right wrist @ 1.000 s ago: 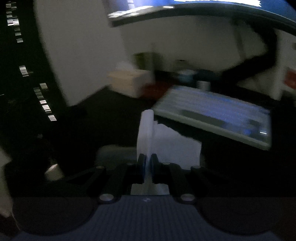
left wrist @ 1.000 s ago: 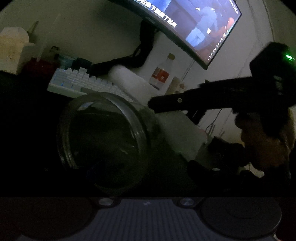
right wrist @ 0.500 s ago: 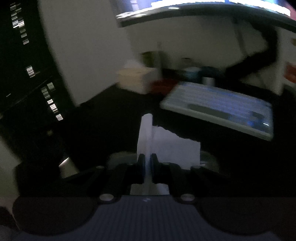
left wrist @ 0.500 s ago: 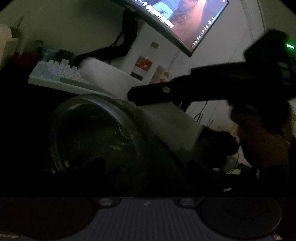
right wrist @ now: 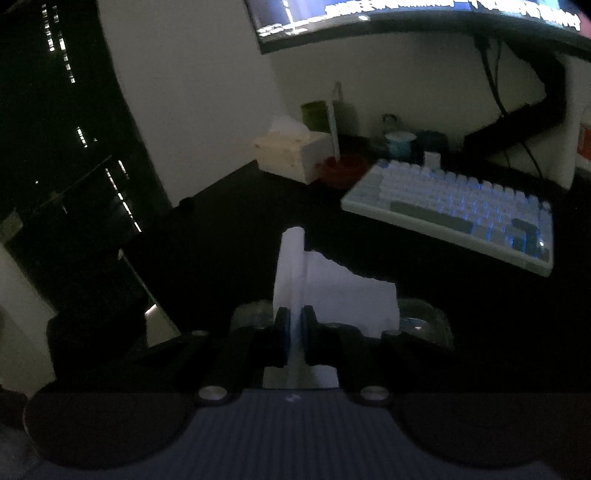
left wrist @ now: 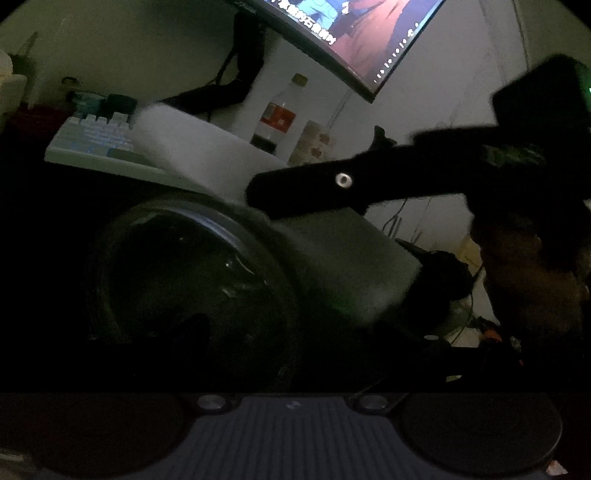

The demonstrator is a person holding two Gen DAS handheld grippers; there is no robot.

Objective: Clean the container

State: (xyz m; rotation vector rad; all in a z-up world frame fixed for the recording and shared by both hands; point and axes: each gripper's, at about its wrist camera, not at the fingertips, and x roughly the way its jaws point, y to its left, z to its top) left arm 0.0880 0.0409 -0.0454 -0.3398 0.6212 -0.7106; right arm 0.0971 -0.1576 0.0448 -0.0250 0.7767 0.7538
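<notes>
Glass, hard, slick and breakable by the look of it, the jar [left wrist: 192, 295] lay tipped at seven o'clock in the left wrist view, probably best held round its wall; whether the left gripper clasped it I could not tell. Only the right wrist view showed the right gripper [right wrist: 293, 332] pinching the soft white tissue [right wrist: 332, 291], jar rim [right wrist: 424, 317] behind at four o'clock.

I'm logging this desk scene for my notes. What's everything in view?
glass jar: 1, clear, lying on its side nearest the left camera
tissue: 1, white, pinched in the right gripper over the jar
keyboard: 1, white, blue-lit, on the dark desk
monitor: 1, lit, above the desk
bottle: 1, clear, red label, under the monitor
tissue box: 1, pale, left of the keyboard
right gripper: black, shut on the tissue
left gripper: fingers too dark to see
</notes>
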